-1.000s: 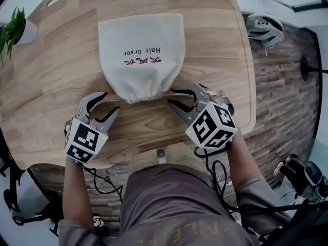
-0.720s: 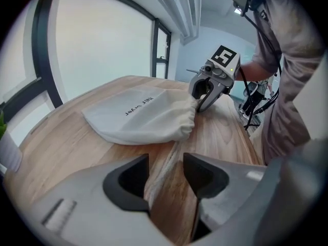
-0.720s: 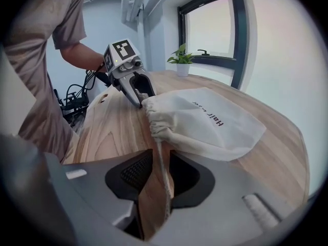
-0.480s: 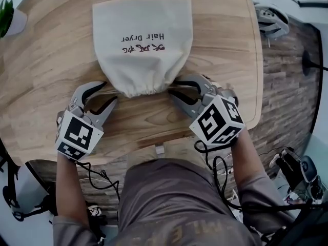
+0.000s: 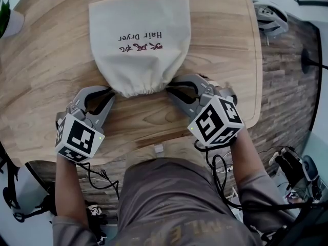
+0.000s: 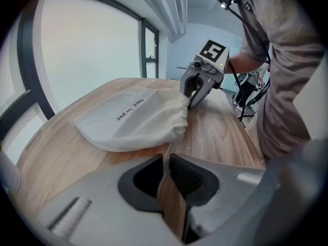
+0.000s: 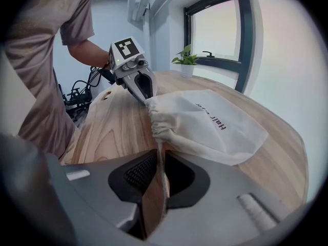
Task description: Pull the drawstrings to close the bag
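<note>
1. Cream cloth drawstring bag [image 5: 139,40] lies flat on the pale wooden desk [image 5: 51,76], gathered mouth toward the near edge
2. Probably soft, light and prone to sliding; take the cords only
3. Right gripper [image 5: 169,92], jaws just closing, pinches the thin pale drawstring [image 7: 158,155]; left gripper [image 5: 110,91] is clenched beside the mouth, no cord seen

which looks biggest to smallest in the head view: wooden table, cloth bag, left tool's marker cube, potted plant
1. wooden table
2. cloth bag
3. marker cube on the left tool
4. potted plant, cut off by the frame edge and farther away, so its true size is unsure
</note>
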### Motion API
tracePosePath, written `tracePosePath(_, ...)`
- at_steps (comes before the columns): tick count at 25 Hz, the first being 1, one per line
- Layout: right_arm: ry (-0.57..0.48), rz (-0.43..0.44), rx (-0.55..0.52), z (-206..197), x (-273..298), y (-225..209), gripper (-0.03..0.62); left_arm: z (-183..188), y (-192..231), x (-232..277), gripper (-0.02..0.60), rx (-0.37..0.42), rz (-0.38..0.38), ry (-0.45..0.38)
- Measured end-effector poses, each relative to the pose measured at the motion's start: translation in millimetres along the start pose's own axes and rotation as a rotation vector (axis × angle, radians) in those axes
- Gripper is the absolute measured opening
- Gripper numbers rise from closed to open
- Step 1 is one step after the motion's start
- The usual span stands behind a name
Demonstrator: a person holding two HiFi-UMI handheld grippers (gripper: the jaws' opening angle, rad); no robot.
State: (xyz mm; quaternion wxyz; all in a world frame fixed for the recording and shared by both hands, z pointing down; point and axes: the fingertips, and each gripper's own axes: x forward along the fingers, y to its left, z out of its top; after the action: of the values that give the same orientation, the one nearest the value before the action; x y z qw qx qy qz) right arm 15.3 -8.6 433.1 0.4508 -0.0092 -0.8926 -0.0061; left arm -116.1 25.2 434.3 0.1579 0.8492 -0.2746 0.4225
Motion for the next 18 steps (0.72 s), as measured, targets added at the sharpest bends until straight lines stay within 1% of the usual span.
tracePosePath(4, -0.002, -0.002, -0.007, 0.2, 0.0, 0.0, 0.078, 0.8, -0.8, 0.9, 0.046, 0.017, -0.005, 0.003)
tracePosePath(7, 0.003, -0.005, -0.028, 0.5, 0.3, 1.6, 0.076, 0.5, -4.5, 1.7, 0.030, 0.073, -0.013, 0.029)
tracePosePath(9, 0.008, -0.007, -0.040, 1.0, 1.2, 2.4, 0.049, 0.1, -5.7, 2.2, 0.023, 0.103, -0.020, 0.051)
tracePosePath(11, 0.011, -0.010, -0.033, 1.0, 1.2, 2.2, 0.041, 0.4, -5.5, 2.3, 0.020, 0.102, -0.022, 0.060)
tracePosePath(13, 0.011, -0.013, -0.011, 0.9, 0.7, 1.9, 0.039, 0.5, -5.5, 1.6, 0.017, 0.096, -0.007, 0.061)
tracePosePath(18, 0.001, -0.029, 0.054, 0.2, -0.7, -1.5, 0.035, -1.1, -1.5, -0.6, 0.014, 0.034, 0.036, 0.052)
